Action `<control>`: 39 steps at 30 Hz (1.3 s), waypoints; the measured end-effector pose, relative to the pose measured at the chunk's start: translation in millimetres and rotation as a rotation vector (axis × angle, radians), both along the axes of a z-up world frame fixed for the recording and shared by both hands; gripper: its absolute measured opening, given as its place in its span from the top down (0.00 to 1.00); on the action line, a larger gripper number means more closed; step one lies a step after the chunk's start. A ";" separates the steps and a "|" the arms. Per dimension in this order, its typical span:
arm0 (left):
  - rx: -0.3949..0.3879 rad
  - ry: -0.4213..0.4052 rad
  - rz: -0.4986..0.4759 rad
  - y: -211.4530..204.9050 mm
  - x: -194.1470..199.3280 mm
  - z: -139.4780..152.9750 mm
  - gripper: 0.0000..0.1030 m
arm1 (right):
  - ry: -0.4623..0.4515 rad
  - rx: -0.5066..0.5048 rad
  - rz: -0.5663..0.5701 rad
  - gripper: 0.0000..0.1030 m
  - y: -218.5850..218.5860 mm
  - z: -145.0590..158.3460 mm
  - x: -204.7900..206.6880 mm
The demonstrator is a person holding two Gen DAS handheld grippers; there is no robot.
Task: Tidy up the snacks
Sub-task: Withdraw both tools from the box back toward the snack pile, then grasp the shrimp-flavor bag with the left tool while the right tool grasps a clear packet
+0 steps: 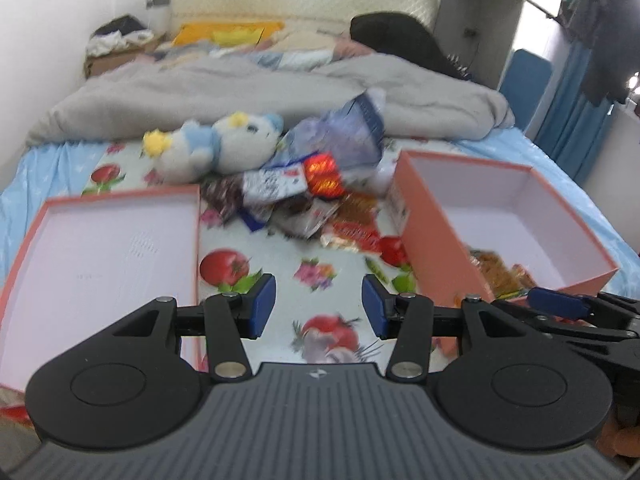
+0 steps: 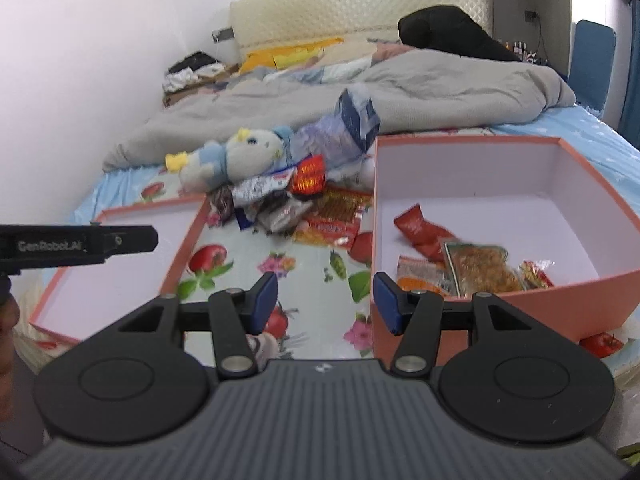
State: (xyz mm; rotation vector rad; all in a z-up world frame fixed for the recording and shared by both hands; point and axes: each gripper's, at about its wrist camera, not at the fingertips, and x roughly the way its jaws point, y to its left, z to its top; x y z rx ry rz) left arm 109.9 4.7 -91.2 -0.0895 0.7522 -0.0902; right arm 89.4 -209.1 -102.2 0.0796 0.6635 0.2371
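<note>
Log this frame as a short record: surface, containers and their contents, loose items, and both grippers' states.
surface: bed with fruit-and-flower printed sheet
right container: deep pink cardboard box, holding a few snack packets
left container: shallow pink cardboard lid, nothing seen inside
loose items: pile of foil and plastic snack packets between the two containers
other: blue-and-white plush toy behind the pile
left gripper: open, holding nothing
right gripper: open, holding nothing

boxes (image 2: 520,292): 2 (pink) | plush toy (image 2: 228,158): 1 | grippers (image 2: 325,300): 2
</note>
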 end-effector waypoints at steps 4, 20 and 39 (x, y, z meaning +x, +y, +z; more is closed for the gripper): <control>0.018 0.036 -0.008 4.4 9.4 -16.5 0.48 | 0.005 -0.016 0.009 0.46 6.6 -11.4 1.4; 0.133 0.111 -0.031 13.7 60.7 -57.8 0.48 | 0.028 -0.052 0.109 0.46 36.7 -45.0 23.4; 0.290 0.136 -0.089 28.3 126.1 -83.7 0.48 | 0.016 -0.057 0.120 0.46 63.7 -62.0 79.4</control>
